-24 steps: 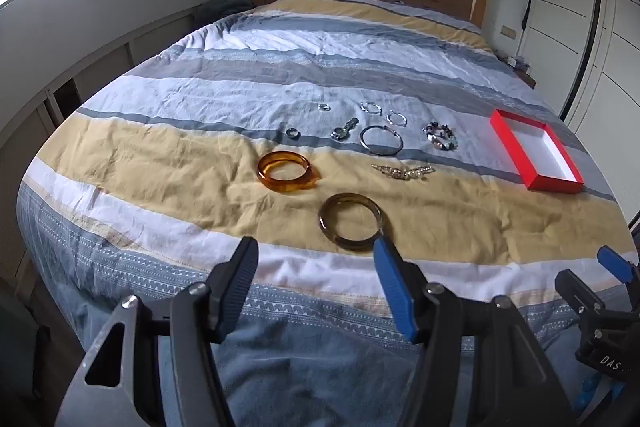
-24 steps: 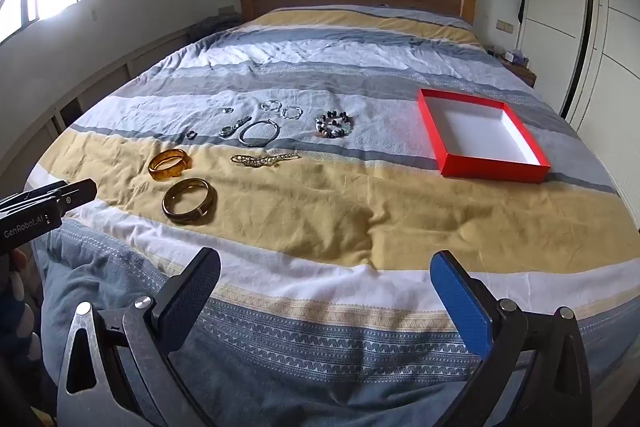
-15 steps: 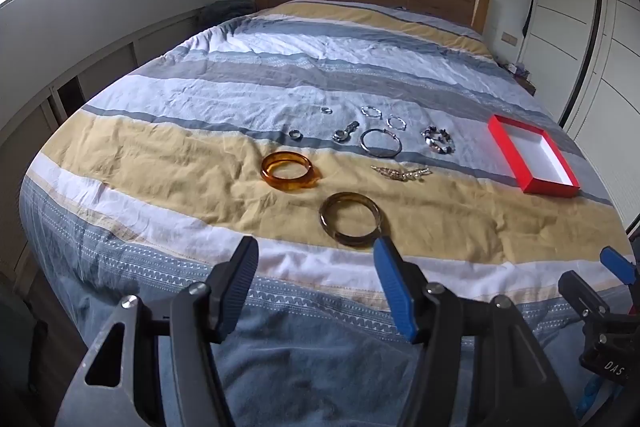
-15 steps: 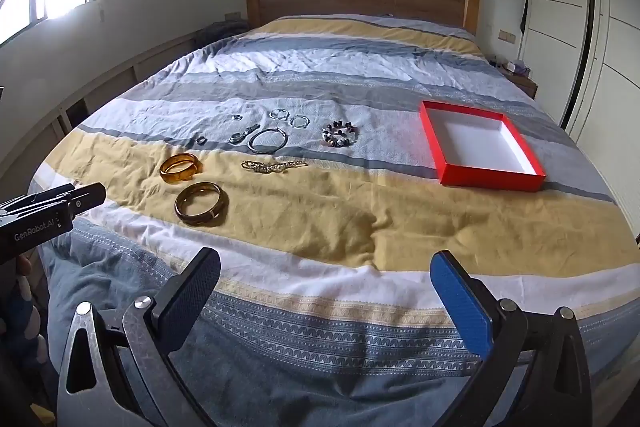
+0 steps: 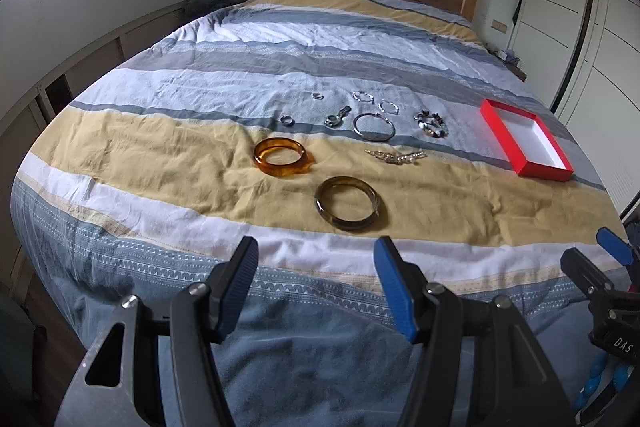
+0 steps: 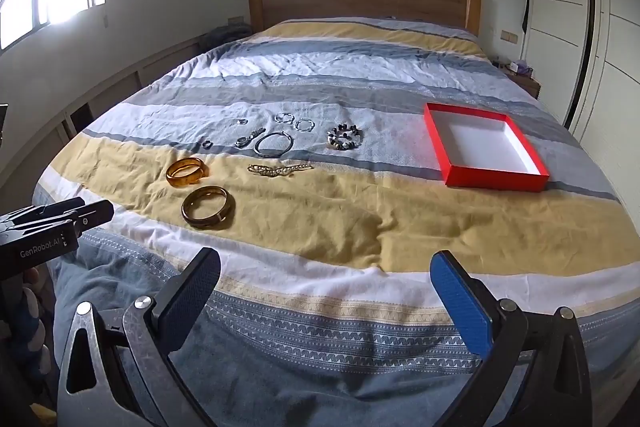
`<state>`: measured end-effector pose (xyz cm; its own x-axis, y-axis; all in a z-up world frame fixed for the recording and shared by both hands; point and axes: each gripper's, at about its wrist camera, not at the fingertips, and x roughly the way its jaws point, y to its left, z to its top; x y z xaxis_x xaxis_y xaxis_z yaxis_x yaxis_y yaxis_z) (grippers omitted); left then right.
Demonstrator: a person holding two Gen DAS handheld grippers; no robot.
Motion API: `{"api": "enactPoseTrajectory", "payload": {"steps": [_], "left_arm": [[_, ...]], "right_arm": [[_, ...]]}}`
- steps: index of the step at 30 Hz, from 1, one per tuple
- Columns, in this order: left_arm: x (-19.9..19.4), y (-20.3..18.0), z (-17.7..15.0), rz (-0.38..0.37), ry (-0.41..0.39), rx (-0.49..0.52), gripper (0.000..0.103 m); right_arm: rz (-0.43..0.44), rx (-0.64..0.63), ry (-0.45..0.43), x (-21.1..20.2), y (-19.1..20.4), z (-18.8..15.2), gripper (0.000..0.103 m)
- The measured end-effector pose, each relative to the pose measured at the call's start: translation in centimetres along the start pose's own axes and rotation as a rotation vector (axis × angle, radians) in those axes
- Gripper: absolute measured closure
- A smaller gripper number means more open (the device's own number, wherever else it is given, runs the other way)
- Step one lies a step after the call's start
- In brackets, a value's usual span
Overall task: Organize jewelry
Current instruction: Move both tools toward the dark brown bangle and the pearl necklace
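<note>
jewelry spread on the bed, both grippers hanging short of it

the left gripper (image 5: 316, 259) is hovering over the near edge of the bed (image 5: 160, 155) with its jaws spread apart and holding nothing. the dark olive bangle (image 5: 347, 203) is lying flat on the yellow stripe just beyond the gap between the jaws, slightly toward the blue-padded finger, and not touching either one. the amber bangle (image 5: 282, 157) is sitting a little farther back and to the left of it.

beyond the bangles, a gold chain (image 5: 396, 157) is stretching across the yellow stripe, and a thin silver hoop (image 5: 374, 127) is lying just behind it. a beaded bracelet (image 5: 431, 123) is resting to the right of the hoop. several smaller rings and a small watch-like piece are scattered around the hoop, too small to tell apart well.

the right gripper (image 6: 326, 277) is also hanging over the bed's near edge, jaws spread wide and empty. from its view the jewelry is lying well ahead and to the left of the jaws, with the dark olive bangle (image 6: 206, 207) nearest. the red box (image 6: 496, 183) is sitting open, white inside, ahead and to the right of the jaws, well apart from the jewelry. the left gripper's black body is showing at the left border of this view.
</note>
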<state>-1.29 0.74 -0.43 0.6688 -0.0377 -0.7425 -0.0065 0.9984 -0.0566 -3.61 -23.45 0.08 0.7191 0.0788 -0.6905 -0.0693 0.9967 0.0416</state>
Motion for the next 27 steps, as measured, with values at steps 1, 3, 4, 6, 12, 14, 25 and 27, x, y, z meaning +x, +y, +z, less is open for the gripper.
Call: {"api": "enactPoseTrajectory", "payload": {"steps": [1, 3, 4, 6, 12, 14, 25, 27], "left_arm": [[0.2, 0.2, 0.1, 0.002, 0.001, -0.009, 0.045], [0.6, 0.5, 0.1, 0.009, 0.003, -0.024, 0.045], [0.9, 0.7, 0.1, 0.008, 0.007, -0.030, 0.045], [1.2, 1.0, 0.2, 0.008, 0.004, -0.041, 0.045], [2.5, 1.5, 0.5, 0.035, 0.005, -0.049, 0.045], [3.2, 1.8, 0.6, 0.034, 0.020, -0.051, 0.045], [6.7, 1.9, 1.1, 0.018, 0.083, -0.055, 0.046], [7.2, 1.7, 1.3, 0.010, 0.089, -0.055, 0.046]], "right_arm": [[0.004, 0.002, 0.001, 0.2, -0.1, 0.0, 0.000], [0.014, 0.002, 0.002, 0.6, -0.1, 0.0, 0.000], [0.017, -0.002, 0.000, 0.8, 0.0, -0.2, 0.000], [0.026, -0.008, 0.001, 1.2, 0.1, -0.4, 0.001], [0.074, -0.023, 0.014, 3.1, 0.8, -0.7, 0.005], [0.092, -0.031, 0.025, 3.9, 1.1, -0.8, 0.007], [0.149, -0.037, 0.076, 7.4, 1.8, -0.4, 0.019], [0.161, -0.036, 0.085, 7.9, 1.8, -0.4, 0.020]]}}
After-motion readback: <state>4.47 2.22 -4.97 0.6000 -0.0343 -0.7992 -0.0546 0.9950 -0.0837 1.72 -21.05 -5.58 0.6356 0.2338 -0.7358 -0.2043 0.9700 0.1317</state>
